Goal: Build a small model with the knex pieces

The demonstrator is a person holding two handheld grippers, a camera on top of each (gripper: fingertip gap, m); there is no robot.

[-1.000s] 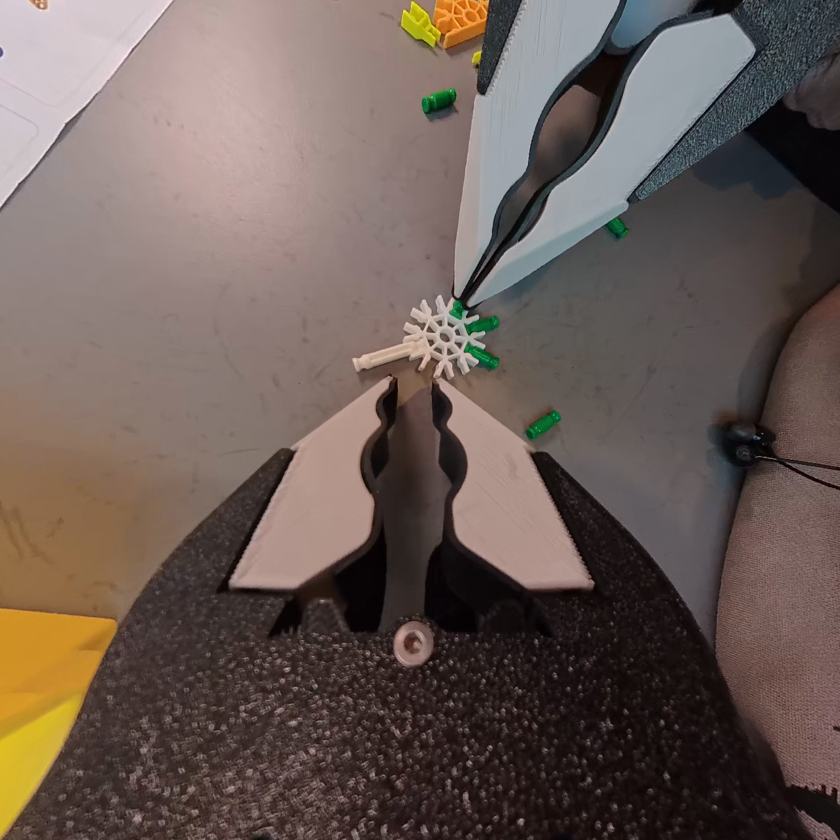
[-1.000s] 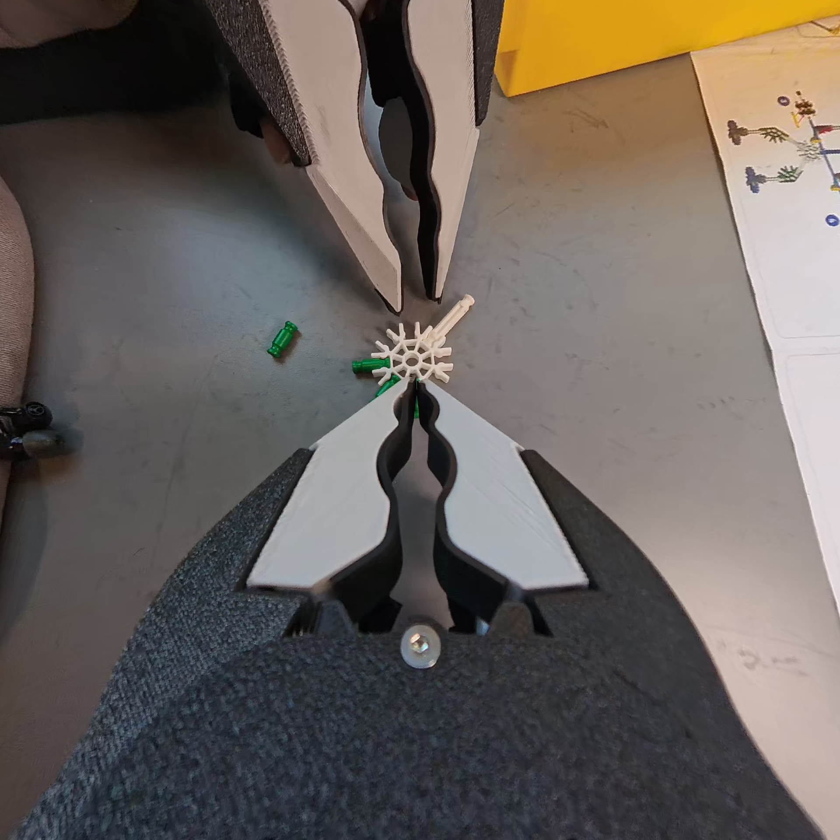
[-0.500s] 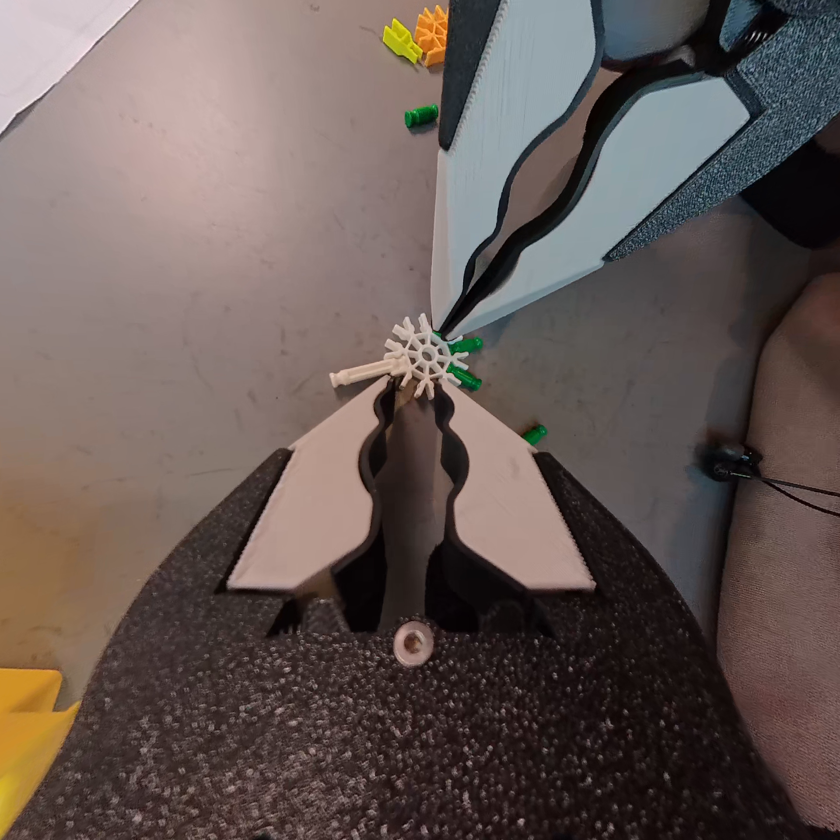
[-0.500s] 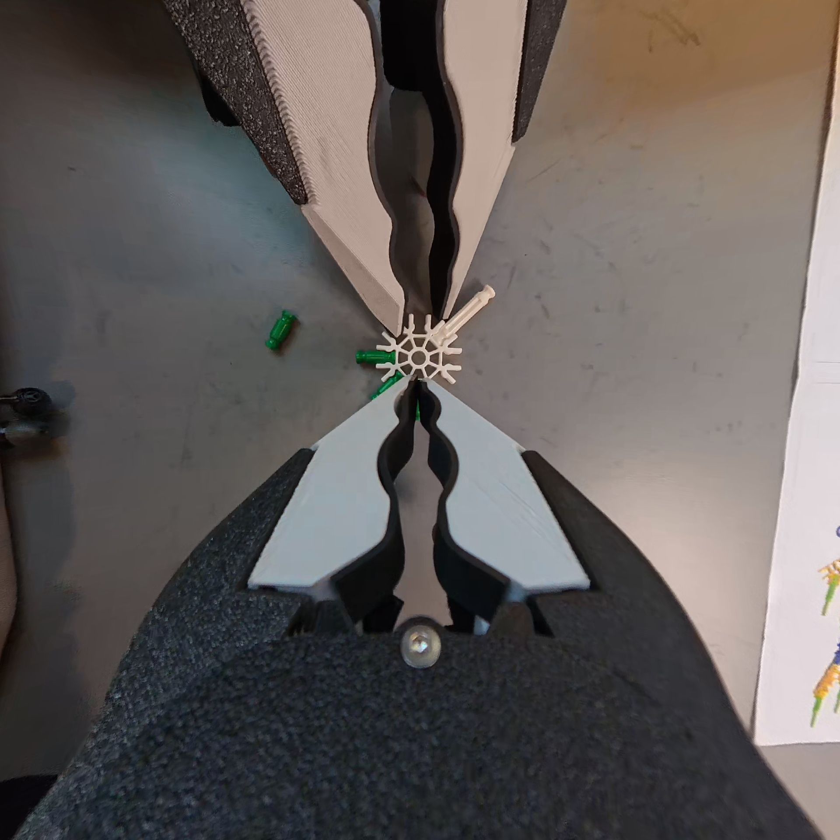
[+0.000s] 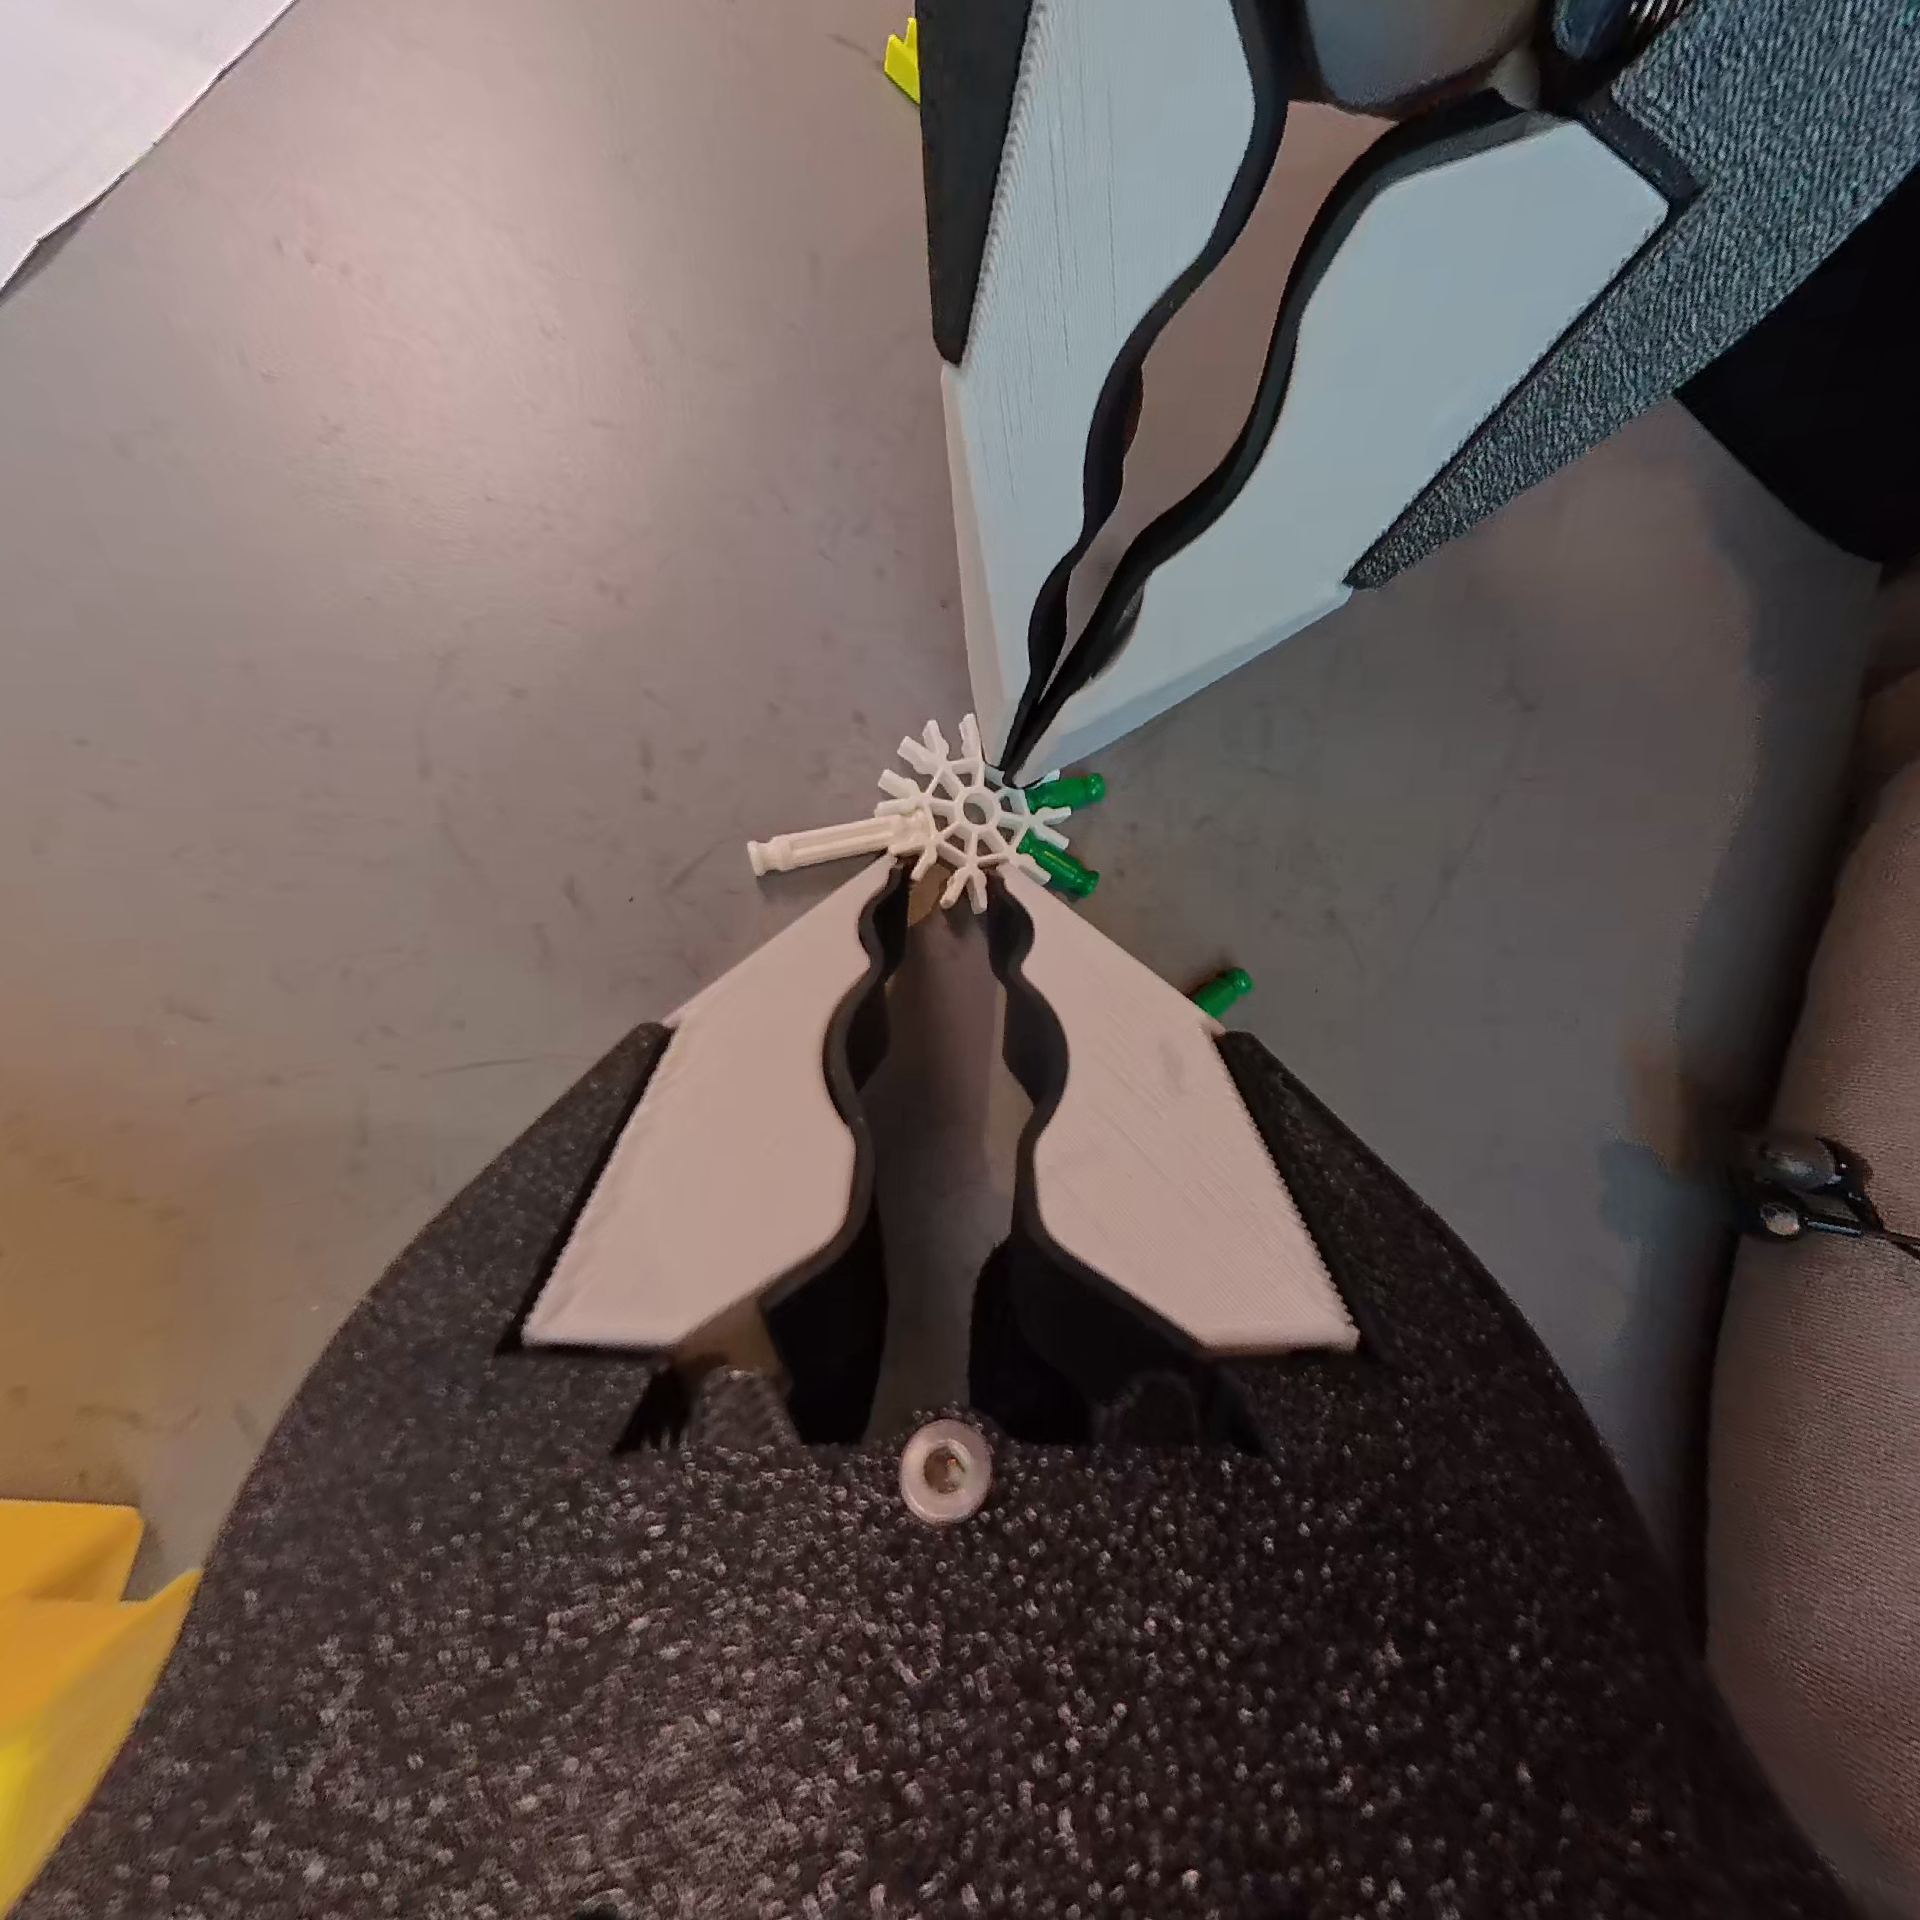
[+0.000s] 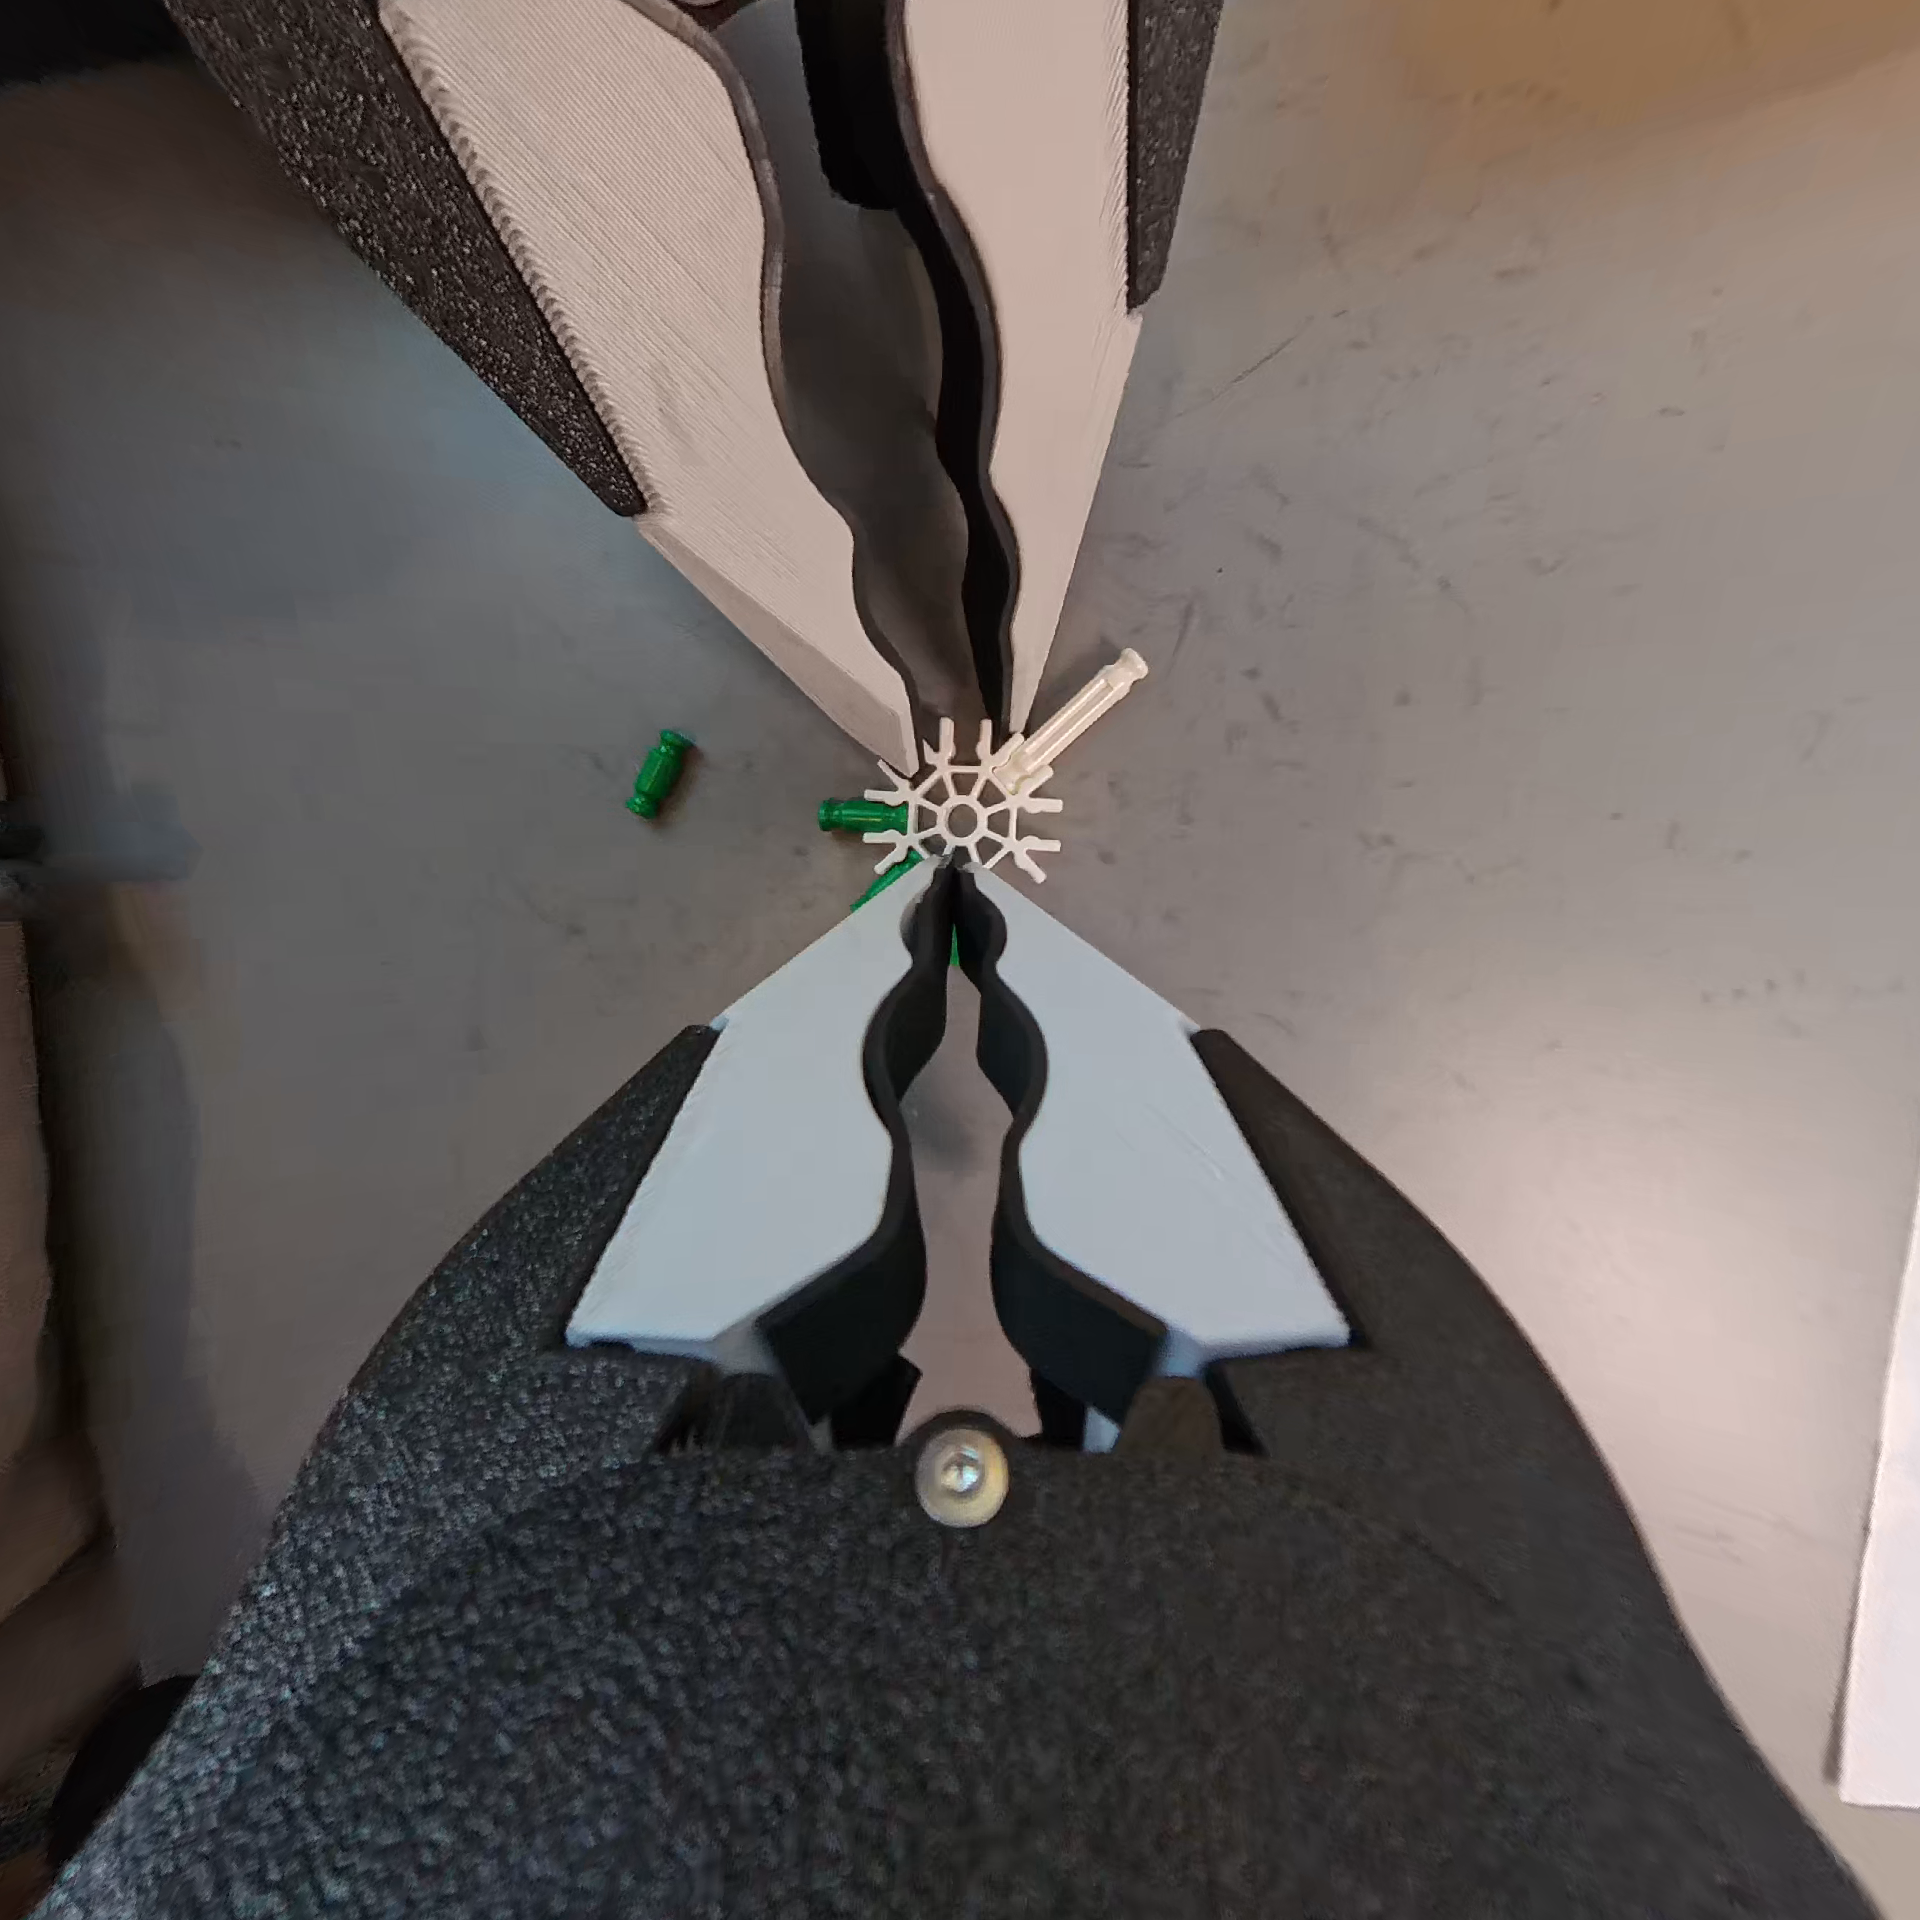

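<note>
Left wrist view is showing the grey table carrying everything, with a yellow box sitting at its near left corner and a white paper sheet lying at the far left corner. Over the middle, the two grippers are meeting nose to nose. The right gripper is pinching its fingers closed on a green rod plugged into the white snowflake connector, apparently steadying the piece. The left gripper is reaching in with its fingers parted, its tips bracketing the connector's near edge; whether they are gripping it I cannot tell. A white rod is sticking out of the connector towards the table's left side, and two green rods are projecting to the right. A loose green rod is lying just beside the left gripper.
</note>
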